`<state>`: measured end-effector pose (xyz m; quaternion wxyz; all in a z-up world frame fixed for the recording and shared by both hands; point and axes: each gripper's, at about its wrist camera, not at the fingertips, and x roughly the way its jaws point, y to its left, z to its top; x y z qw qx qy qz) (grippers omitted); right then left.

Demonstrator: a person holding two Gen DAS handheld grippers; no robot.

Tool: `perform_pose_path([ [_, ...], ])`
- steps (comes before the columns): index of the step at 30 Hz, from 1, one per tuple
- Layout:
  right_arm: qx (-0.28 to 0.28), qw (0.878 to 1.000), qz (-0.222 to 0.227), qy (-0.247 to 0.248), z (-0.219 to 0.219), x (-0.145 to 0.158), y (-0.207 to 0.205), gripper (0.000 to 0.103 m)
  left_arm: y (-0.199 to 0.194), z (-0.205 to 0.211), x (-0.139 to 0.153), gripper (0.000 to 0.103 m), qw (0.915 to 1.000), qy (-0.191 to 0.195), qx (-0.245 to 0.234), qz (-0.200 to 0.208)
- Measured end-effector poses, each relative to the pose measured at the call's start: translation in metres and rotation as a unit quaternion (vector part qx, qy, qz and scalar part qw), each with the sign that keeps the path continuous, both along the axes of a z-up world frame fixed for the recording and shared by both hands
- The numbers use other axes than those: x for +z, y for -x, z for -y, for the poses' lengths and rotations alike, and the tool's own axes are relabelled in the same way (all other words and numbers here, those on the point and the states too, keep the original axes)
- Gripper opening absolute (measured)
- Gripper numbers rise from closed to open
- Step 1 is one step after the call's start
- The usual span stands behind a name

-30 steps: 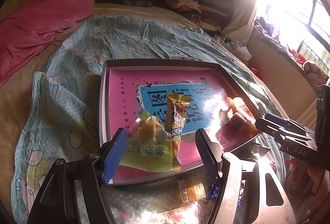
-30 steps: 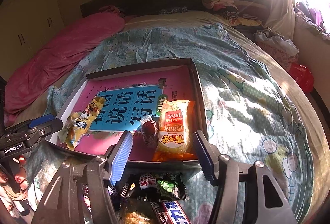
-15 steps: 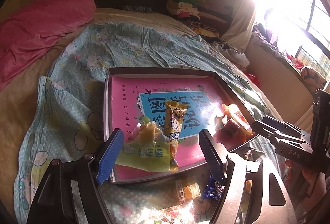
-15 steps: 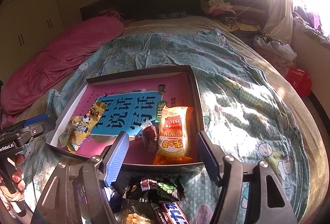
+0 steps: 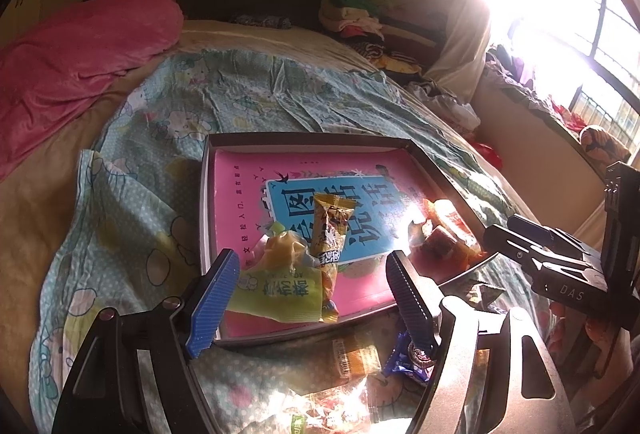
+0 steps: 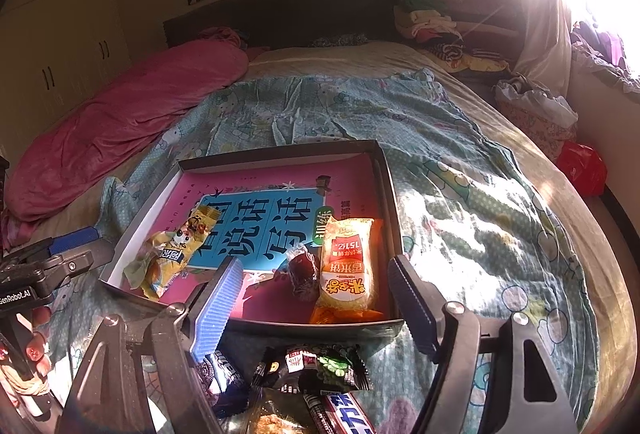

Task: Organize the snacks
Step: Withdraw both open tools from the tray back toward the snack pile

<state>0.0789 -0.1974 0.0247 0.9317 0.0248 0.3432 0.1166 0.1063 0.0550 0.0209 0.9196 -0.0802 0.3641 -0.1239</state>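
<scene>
A shallow dark box (image 5: 206, 202) with a pink and blue printed floor lies on the bed; it also shows in the right wrist view (image 6: 386, 186). Inside lie a yellow-green packet (image 5: 276, 290), a yellow snack stick (image 5: 328, 230), an orange packet (image 6: 348, 270) and a dark red candy (image 6: 300, 270). My left gripper (image 5: 312, 298) is open and empty above the box's near left corner. My right gripper (image 6: 316, 294) is open and empty above the near right edge. Loose snacks lie in front of the box: a black packet (image 6: 316, 370), a blue wrapper (image 5: 404, 358).
The bed has a light blue cartoon sheet (image 6: 460, 194) and a pink quilt (image 5: 72, 50) at the far left. Clothes (image 5: 360, 18) are piled by the headboard. A red bag (image 6: 582, 166) sits at the bed's right side. Strong window glare fills the upper right.
Both grippers have drawn back and risen slightly from the box; the box looks a little farther away. Both stay open and empty. The snacks have not moved.
</scene>
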Motion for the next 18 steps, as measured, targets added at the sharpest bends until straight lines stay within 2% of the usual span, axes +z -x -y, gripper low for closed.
perform_pose_path([
  [18,0.017,1.0,0.022,-0.008,-0.006,0.012,0.013,0.082,0.022,0.013,0.01,0.079,0.9999,-0.006,-0.008,0.012],
])
